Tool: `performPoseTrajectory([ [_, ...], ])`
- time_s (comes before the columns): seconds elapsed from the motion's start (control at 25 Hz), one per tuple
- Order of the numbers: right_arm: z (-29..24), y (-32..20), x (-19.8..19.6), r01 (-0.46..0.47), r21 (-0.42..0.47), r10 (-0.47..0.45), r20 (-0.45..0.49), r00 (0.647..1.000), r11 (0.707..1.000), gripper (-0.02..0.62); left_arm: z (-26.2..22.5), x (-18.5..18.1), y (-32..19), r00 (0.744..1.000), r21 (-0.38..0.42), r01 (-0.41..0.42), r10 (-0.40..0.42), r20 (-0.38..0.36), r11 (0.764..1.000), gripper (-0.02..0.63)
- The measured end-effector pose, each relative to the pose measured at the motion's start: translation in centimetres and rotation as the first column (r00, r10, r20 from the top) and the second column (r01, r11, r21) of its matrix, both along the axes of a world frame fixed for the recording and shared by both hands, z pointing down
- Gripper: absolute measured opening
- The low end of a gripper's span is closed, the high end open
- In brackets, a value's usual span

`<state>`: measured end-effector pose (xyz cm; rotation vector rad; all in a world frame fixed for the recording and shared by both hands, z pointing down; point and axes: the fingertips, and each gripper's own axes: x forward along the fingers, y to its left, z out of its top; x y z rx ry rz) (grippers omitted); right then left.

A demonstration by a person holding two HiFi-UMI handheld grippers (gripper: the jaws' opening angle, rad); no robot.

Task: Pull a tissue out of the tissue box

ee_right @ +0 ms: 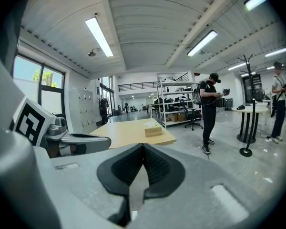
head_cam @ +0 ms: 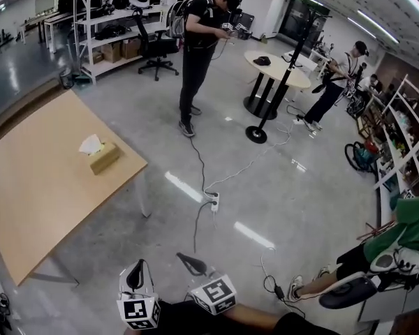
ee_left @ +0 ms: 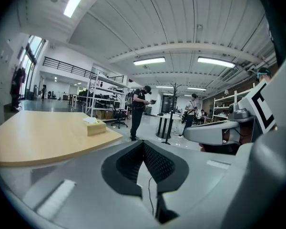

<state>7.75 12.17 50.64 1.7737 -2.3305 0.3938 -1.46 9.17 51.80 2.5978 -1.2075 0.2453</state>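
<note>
Tan tissue box (head_cam: 105,158) lies flat on the wooden counter (head_cam: 35,187), near its far right corner. A white tissue (head_cam: 91,144) stands up from the top slot, crumpled, partly drawn.

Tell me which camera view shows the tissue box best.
The head view: it looks down on the tissue box, showing its top and the white tissue sticking out, on the table. The left gripper view shows the tissue box small, distant, side on; the right gripper view shows it likewise.
</note>
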Motion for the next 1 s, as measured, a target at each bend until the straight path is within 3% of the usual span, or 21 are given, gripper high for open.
performPoseTrajectory([
  [0.6,-0.8,-8.0,-13.4,0.15,0.003,-0.149,-0.059,0.987,0.989,-0.009,-0.2,-14.0,-6.7,0.984,-0.01,0.171,-0.171,-0.046,0.985,0.018],
  [1.0,-0.7,-12.5,-16.3,0.203,0.006,-0.202,-0.045,0.978,0.979,-0.009,-0.2,-18.1,-9.3,0.965,-0.011,0.26,-0.26,-0.029,0.966,0.018],
])
